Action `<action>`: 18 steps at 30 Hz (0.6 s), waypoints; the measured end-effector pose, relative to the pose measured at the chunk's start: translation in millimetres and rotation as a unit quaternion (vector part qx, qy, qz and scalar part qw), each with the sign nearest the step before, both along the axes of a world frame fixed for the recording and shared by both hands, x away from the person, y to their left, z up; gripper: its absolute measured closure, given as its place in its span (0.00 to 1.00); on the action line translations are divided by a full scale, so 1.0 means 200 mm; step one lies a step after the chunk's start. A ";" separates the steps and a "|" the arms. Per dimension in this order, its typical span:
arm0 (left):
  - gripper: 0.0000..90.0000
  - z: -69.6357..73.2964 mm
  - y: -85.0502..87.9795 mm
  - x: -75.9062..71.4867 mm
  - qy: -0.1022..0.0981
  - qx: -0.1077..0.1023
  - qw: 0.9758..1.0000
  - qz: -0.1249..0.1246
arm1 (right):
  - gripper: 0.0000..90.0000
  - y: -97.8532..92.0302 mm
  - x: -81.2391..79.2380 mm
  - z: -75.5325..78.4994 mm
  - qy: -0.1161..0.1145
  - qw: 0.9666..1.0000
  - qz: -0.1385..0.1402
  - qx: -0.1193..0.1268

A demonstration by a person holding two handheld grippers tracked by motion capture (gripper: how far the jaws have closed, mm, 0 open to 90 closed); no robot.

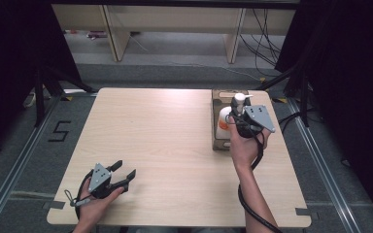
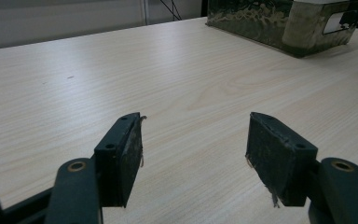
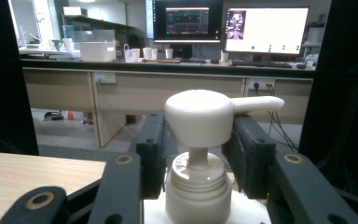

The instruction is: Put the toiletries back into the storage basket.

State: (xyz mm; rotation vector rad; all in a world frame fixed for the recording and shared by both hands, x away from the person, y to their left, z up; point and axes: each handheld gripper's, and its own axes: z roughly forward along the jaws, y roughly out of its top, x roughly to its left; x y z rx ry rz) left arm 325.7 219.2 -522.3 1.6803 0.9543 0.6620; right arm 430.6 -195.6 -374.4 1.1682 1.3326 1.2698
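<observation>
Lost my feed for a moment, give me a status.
Left hand-held gripper open, low over bare table. Right hand-held gripper closed around pump bottle neck, bottle in box. Nothing in the way.

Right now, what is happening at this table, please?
A person sits at a wooden table with a gripper in each hand. The right gripper has its jaws on either side of the neck of a white pump bottle, which stands in a cardboard box at the far right of the table. Whether the jaws press the neck cannot be told. The left gripper is open, low over the near left of the table, holding nothing.
</observation>
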 end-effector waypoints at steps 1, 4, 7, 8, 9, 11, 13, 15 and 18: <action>0.39 0.00 0.00 0.00 0.000 0.000 1.000 0.000 | 0.67 0.00 0.00 0.00 0.000 1.000 0.000 -0.003; 0.39 0.00 0.00 0.00 0.000 -0.001 1.000 0.000 | 0.67 0.01 0.00 -0.01 0.007 1.000 0.001 0.000; 0.39 0.00 0.00 0.00 0.000 -0.001 1.000 0.000 | 0.67 0.02 0.00 -0.02 0.014 1.000 0.000 0.006; 0.39 0.00 0.00 0.00 0.000 -0.001 1.000 0.000 | 0.67 0.02 0.00 -0.02 0.009 1.000 -0.001 0.003; 0.39 0.00 0.00 0.00 0.000 0.000 1.000 0.000 | 0.67 0.02 0.00 -0.02 0.009 1.000 0.000 0.001; 0.39 0.00 0.00 0.00 -0.003 -0.004 1.000 -0.002 | 0.67 0.02 -0.01 -0.02 0.011 1.000 0.003 0.000; 0.39 0.00 0.00 0.00 -0.001 -0.002 1.000 -0.002 | 0.67 0.02 -0.01 -0.02 0.012 1.000 0.003 -0.002; 0.39 0.00 0.00 0.00 0.000 0.001 1.000 0.000 | 0.67 0.01 -0.01 -0.02 0.014 1.000 0.002 -0.007; 0.39 0.00 0.00 0.00 -0.001 0.002 1.000 0.000 | 0.67 0.01 -0.02 -0.03 0.011 1.000 0.002 -0.007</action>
